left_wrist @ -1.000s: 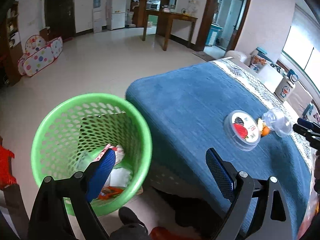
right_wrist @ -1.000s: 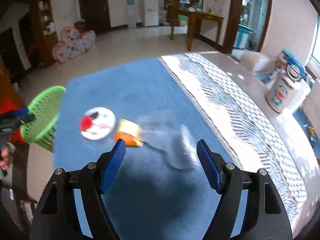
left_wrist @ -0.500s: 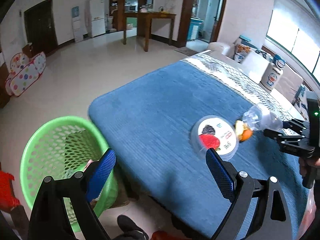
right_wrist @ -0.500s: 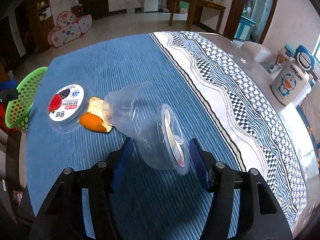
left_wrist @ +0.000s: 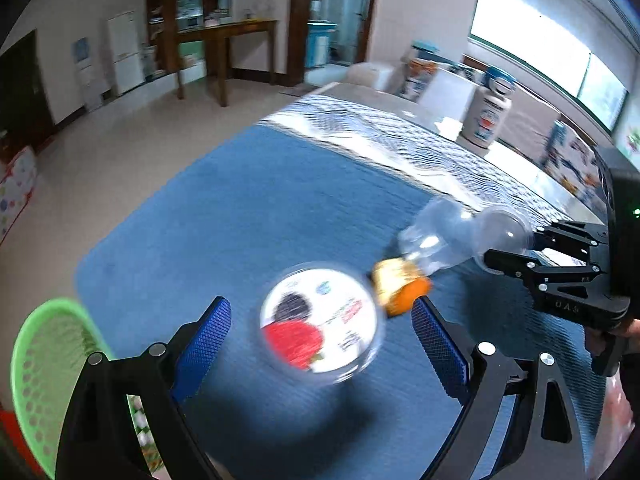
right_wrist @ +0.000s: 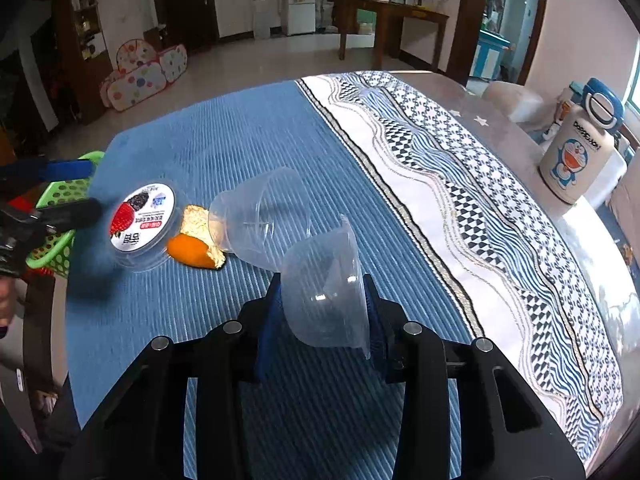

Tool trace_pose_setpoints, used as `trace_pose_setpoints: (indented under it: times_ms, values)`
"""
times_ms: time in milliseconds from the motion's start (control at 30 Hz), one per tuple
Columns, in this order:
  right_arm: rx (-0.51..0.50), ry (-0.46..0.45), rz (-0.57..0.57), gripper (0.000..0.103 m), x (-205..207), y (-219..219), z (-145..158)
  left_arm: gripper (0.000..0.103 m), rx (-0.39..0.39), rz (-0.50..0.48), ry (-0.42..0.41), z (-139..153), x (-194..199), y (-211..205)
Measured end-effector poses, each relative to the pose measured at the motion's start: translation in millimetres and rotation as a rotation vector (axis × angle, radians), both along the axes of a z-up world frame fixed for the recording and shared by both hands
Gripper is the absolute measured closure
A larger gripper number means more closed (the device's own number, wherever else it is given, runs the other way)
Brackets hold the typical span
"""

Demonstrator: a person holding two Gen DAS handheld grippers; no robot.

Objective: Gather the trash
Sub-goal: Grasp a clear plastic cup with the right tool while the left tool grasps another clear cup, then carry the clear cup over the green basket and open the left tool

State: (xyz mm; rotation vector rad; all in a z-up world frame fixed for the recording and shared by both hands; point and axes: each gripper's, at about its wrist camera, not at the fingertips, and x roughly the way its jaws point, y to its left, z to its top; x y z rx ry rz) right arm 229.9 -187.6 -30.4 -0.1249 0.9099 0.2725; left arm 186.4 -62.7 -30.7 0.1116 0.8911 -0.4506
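Observation:
On the blue tablecloth (right_wrist: 248, 140) lie a round lidded tub (right_wrist: 142, 220) with a fruit label, an orange peel (right_wrist: 196, 248) and two clear plastic cups on their sides. My right gripper (right_wrist: 325, 300) is shut on the nearer clear cup (right_wrist: 320, 272); the other cup (right_wrist: 260, 216) lies against the peel. My left gripper (left_wrist: 320, 312) is open and hovers over the tub (left_wrist: 320, 332), with one blue pad on either side and neither touching it. The left wrist view is blurred. The green basket (left_wrist: 44, 376) stands below the table's edge at lower left.
A cartoon-printed white bottle (right_wrist: 576, 152) stands at the far right beyond a patterned cloth band (right_wrist: 460, 184). Past the table edge are bare floor, a wooden table (right_wrist: 400, 12) and a spotted play tent (right_wrist: 144, 72). Wrappers lie in the basket.
The left gripper swung away from the basket and over the table, ending above the tub. The right gripper moved in on the nearer clear cup and shut on it.

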Motion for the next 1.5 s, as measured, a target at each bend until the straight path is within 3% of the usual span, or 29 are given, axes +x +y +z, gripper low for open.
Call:
trace_pose_setpoints:
  times_ms: [367,567,867,933,1100,1500]
  values:
    - [0.064,0.003,-0.038,0.065,-11.6,-27.4,10.5,0.015,0.075,-0.225,-0.024,-9.1,11.3,-83.2]
    - [0.074,0.011,-0.049,0.065,-14.6,-35.2,8.8,0.016,0.112,-0.288,-0.028,-18.6,21.2,-106.7]
    - [0.08,0.023,-0.06,0.065,-18.1,-42.8,3.4,0.029,0.124,-0.304,-0.003,-33.0,37.4,-119.8]
    - [0.08,0.025,-0.061,0.065,-19.4,-43.3,3.2,0.037,0.122,-0.312,-0.006,-34.0,37.0,-121.8]
    - [0.084,0.022,-0.065,0.065,-20.8,-41.7,6.4,0.04,0.122,-0.298,-0.028,-33.2,35.5,-122.7]
    - [0.113,-0.036,-0.033,0.065,-37.7,-19.6,30.7,0.047,0.048,-0.177,-0.088,6.2,11.1,-76.0]
